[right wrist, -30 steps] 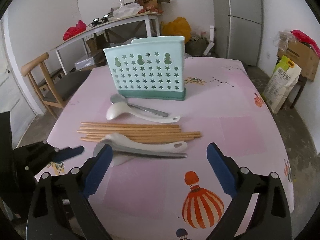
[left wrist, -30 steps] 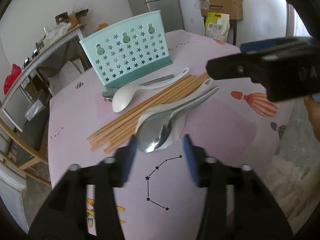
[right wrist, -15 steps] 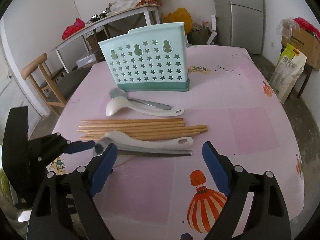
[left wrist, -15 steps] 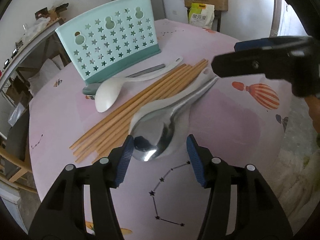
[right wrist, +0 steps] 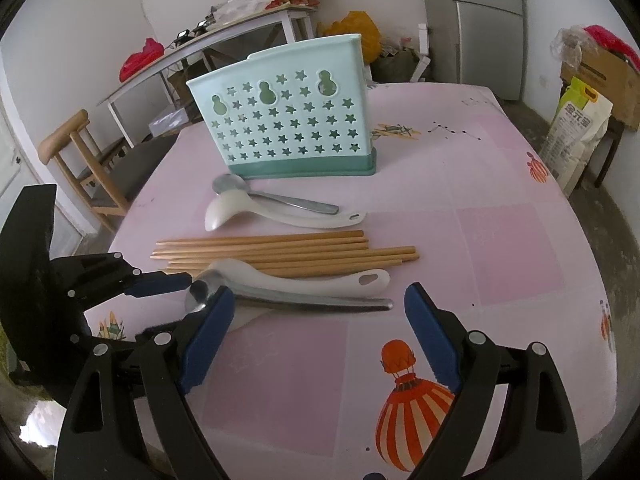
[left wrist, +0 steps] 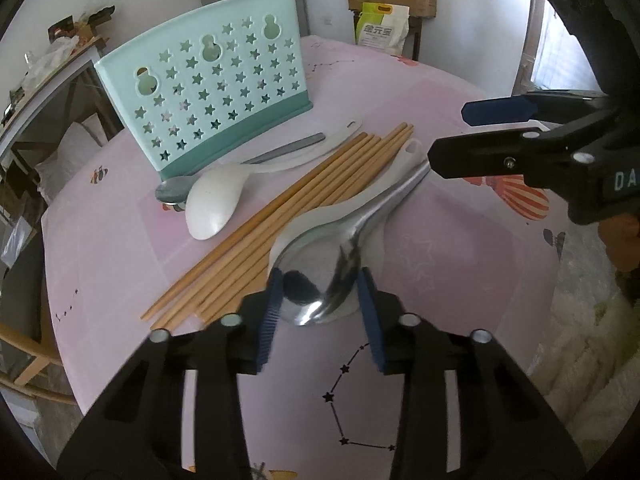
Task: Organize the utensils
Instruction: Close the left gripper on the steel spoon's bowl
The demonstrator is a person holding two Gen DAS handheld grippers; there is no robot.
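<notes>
Left gripper jaws, just closing, flank the shiny steel spoon's bowl, contact unclear; right gripper, marked "DA", gapes empty nearby.

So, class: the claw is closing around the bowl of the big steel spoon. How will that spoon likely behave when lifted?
The steel spoon looks polished and curved, so it may slip between the left claw pads. Gripped at the bowl, its long handle will probably droop. It rests on a white spoon, which may shift.
</notes>
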